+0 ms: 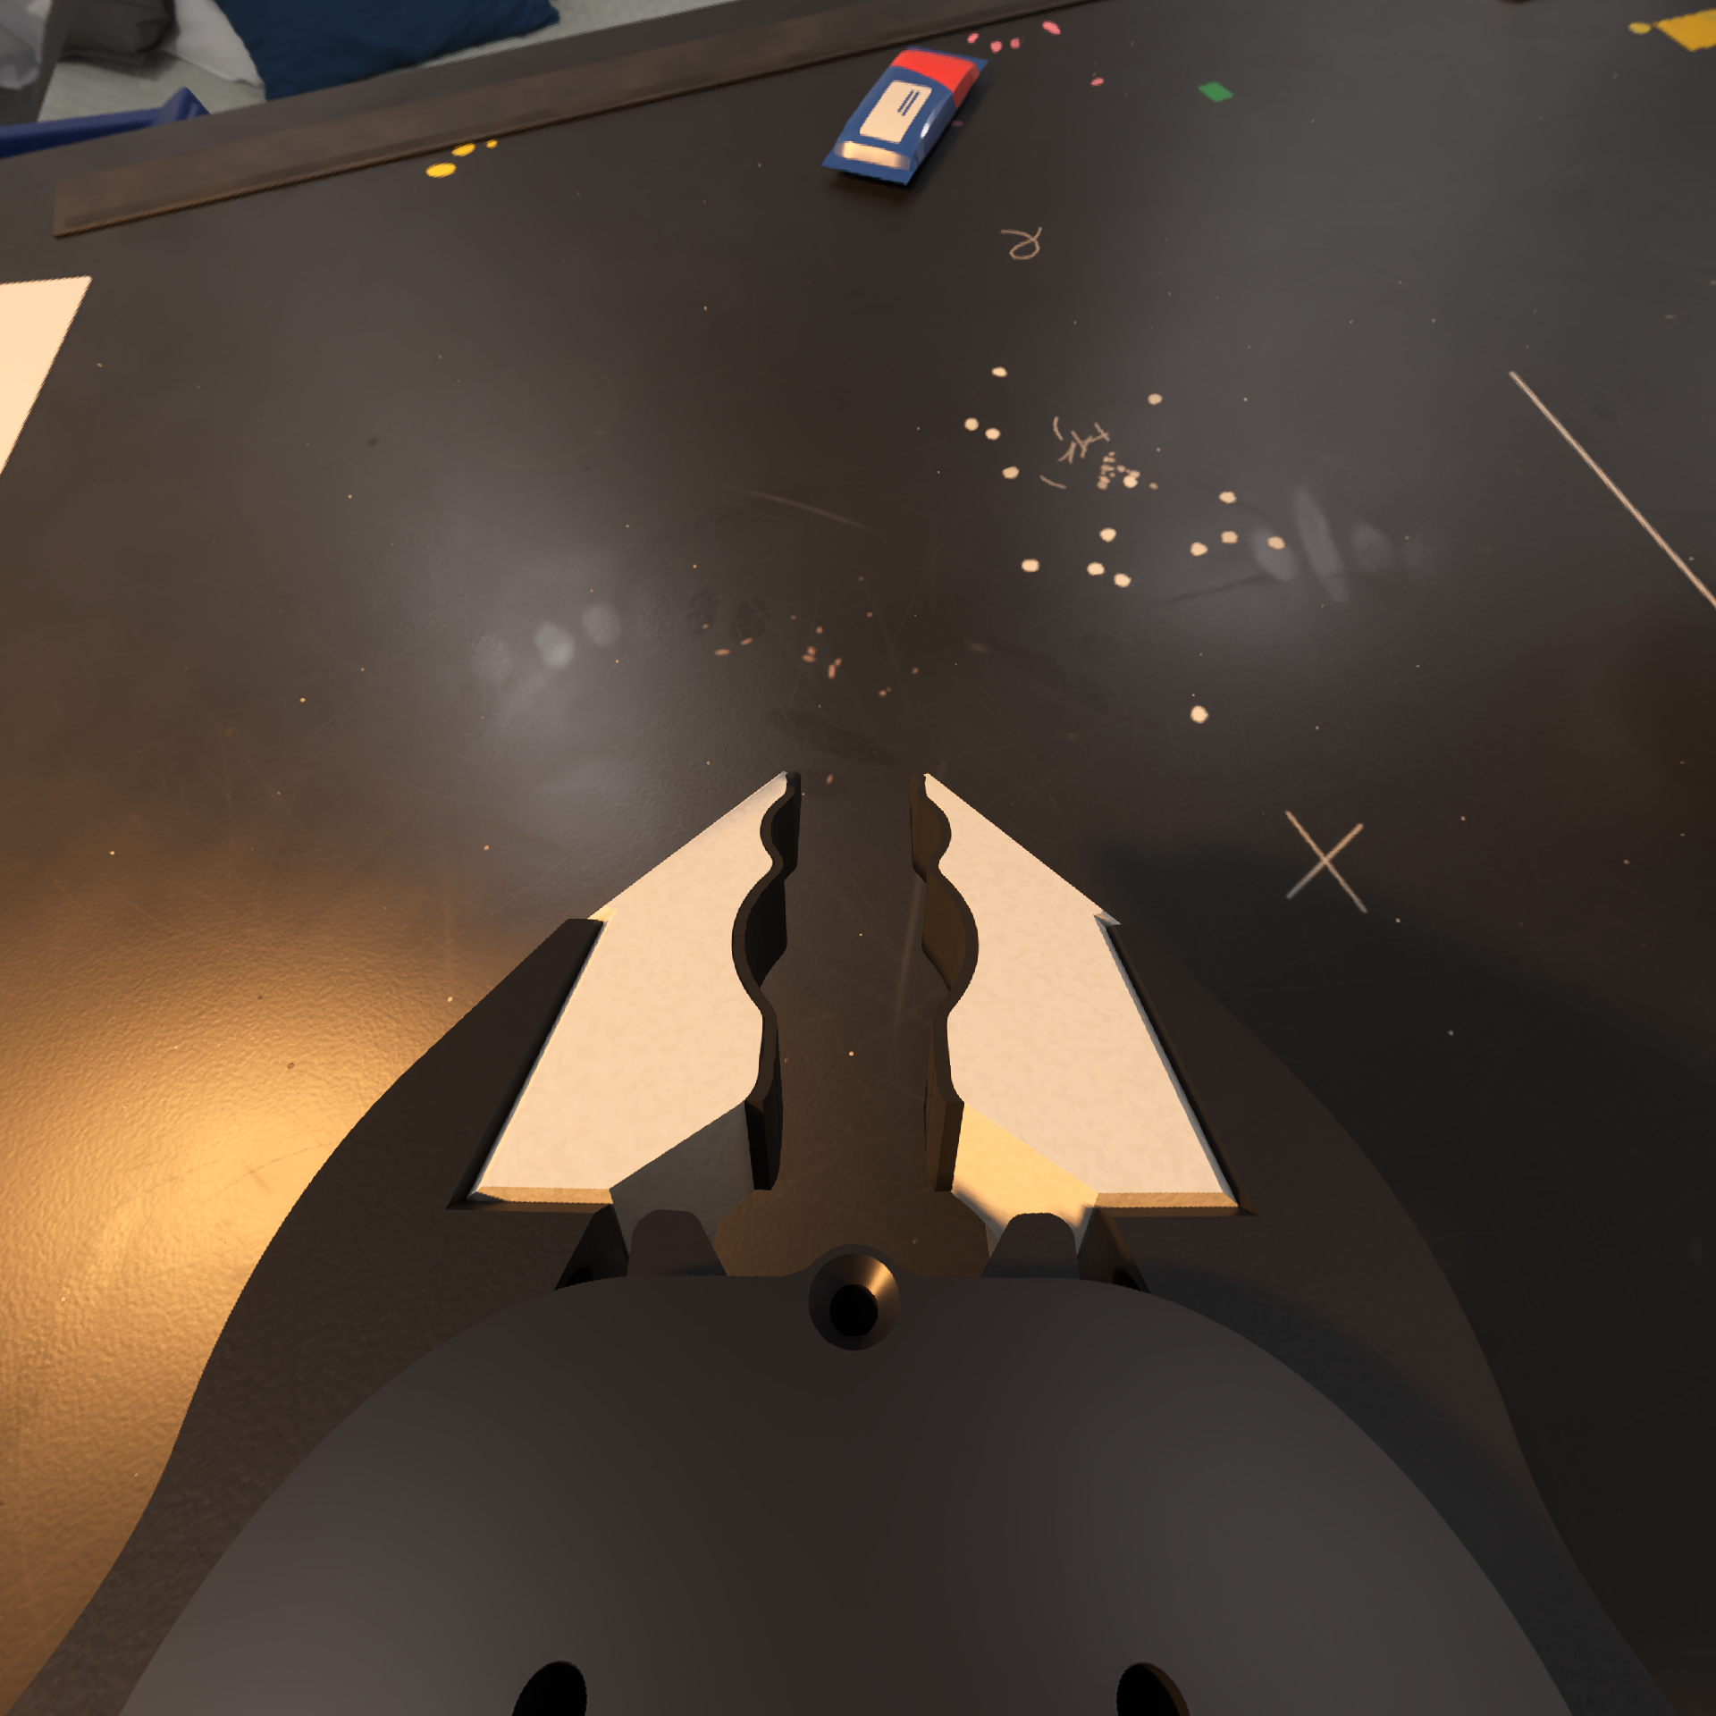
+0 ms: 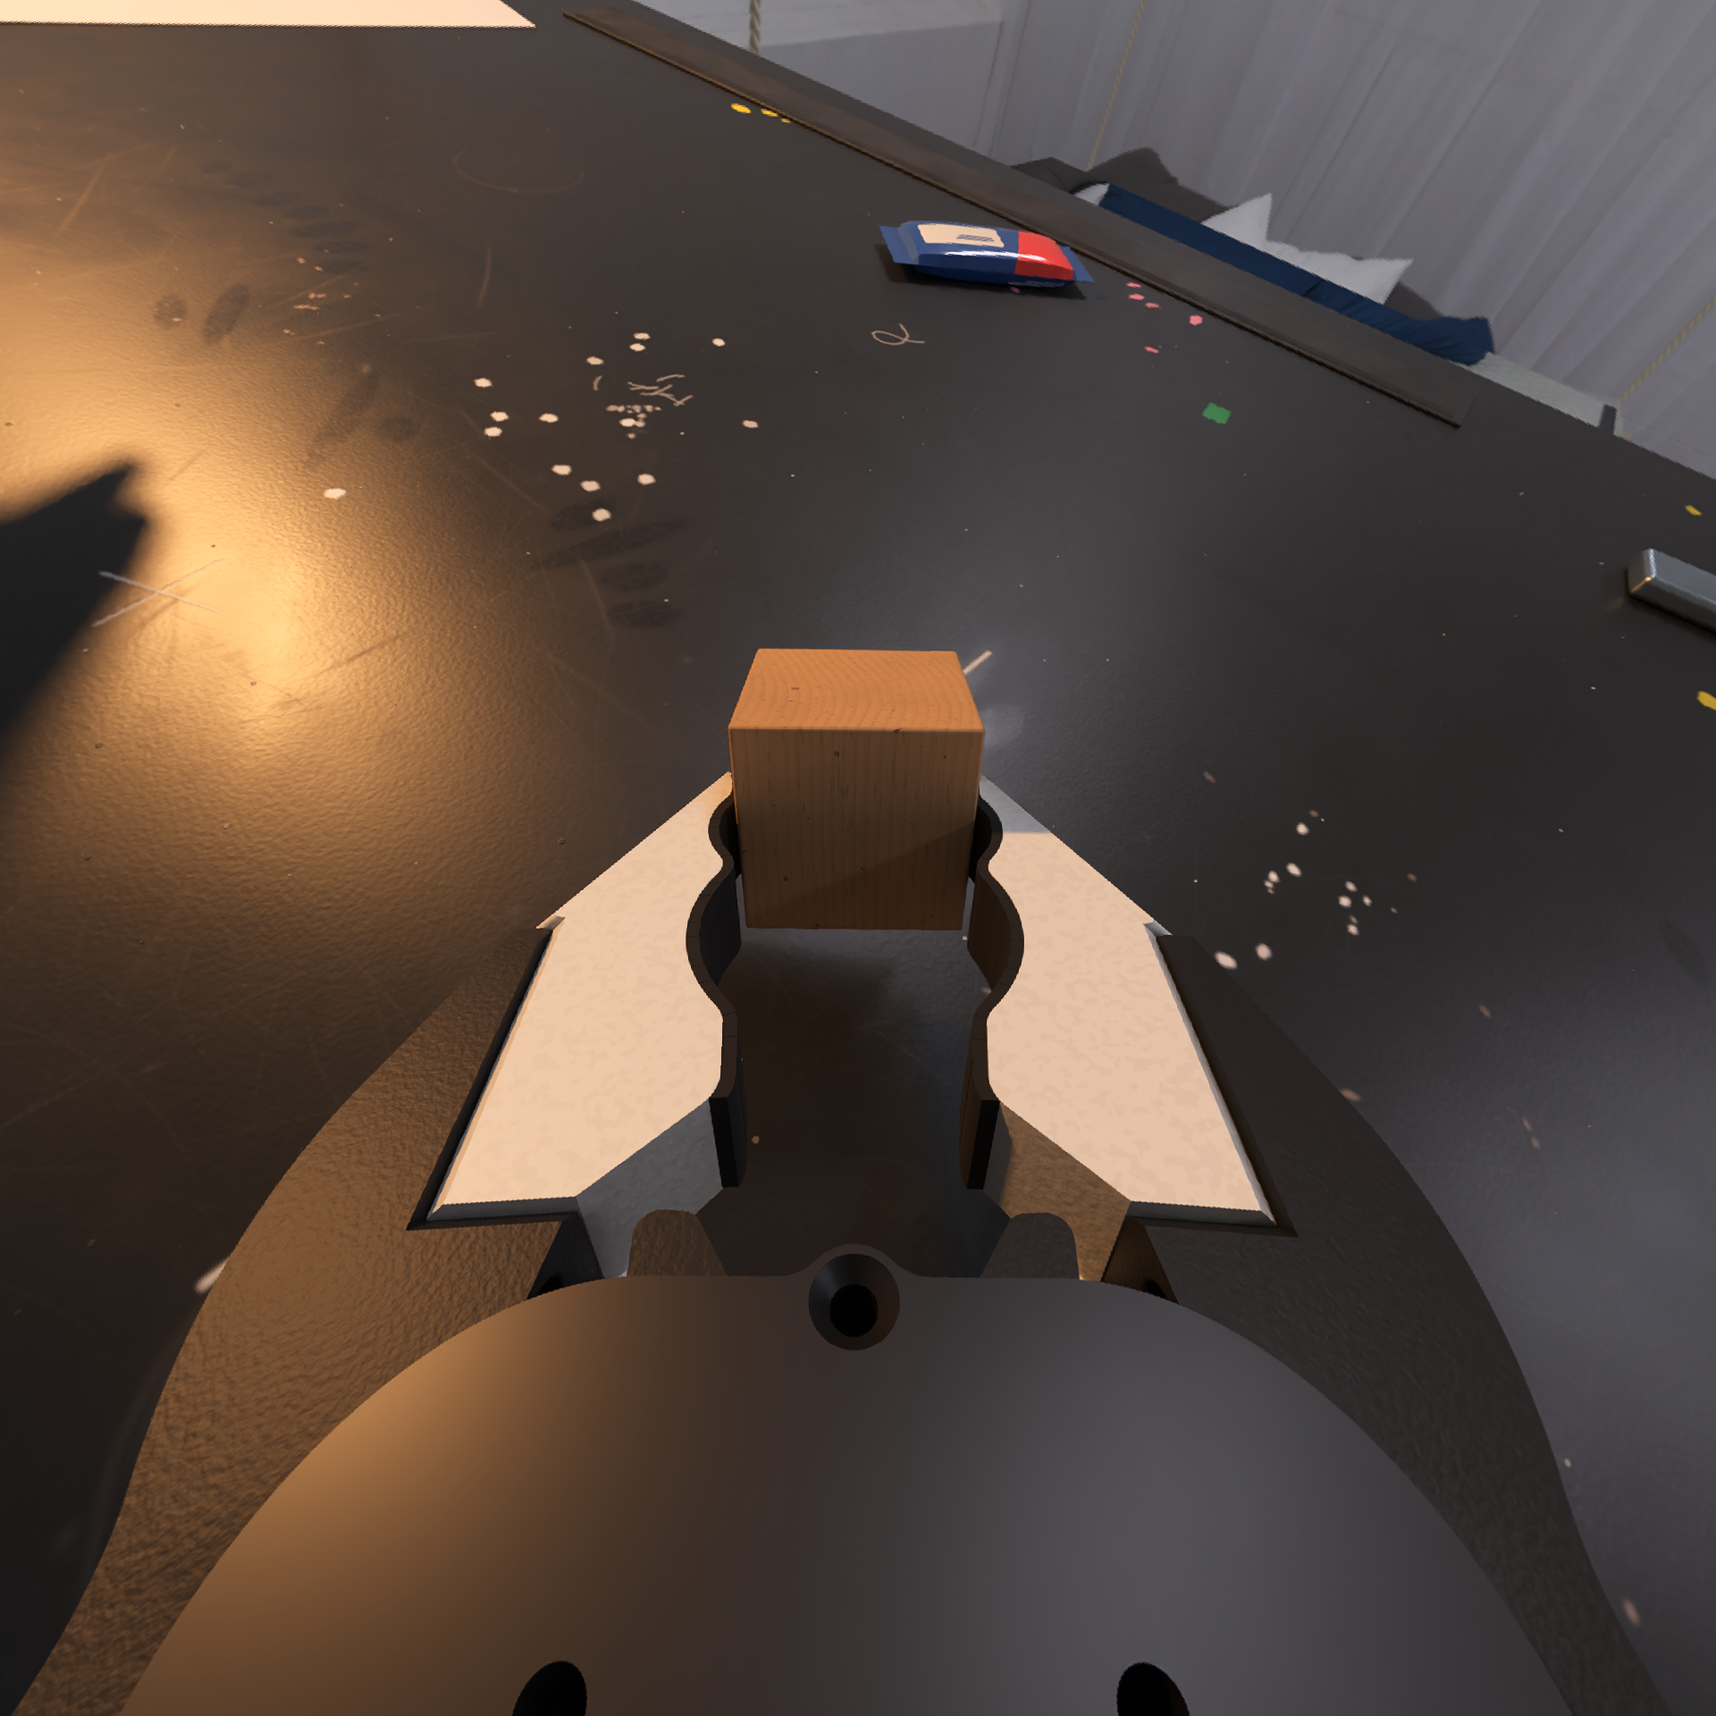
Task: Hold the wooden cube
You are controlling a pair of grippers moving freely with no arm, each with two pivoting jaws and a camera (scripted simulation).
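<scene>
The wooden cube is a light brown block with visible grain, seen in the right wrist view. My right gripper is shut on it, with the two fingertips pressing its left and right faces. The cube stands upright between the tips, over the dark table. My left gripper has a narrow gap between its fingers and holds nothing; it hovers over the bare dark table. The cube does not show in the left wrist view.
A blue and red packet lies near the far edge, and also shows in the right wrist view. A dark strip runs along that edge. A white sheet lies at the left. A metal bar lies at the right.
</scene>
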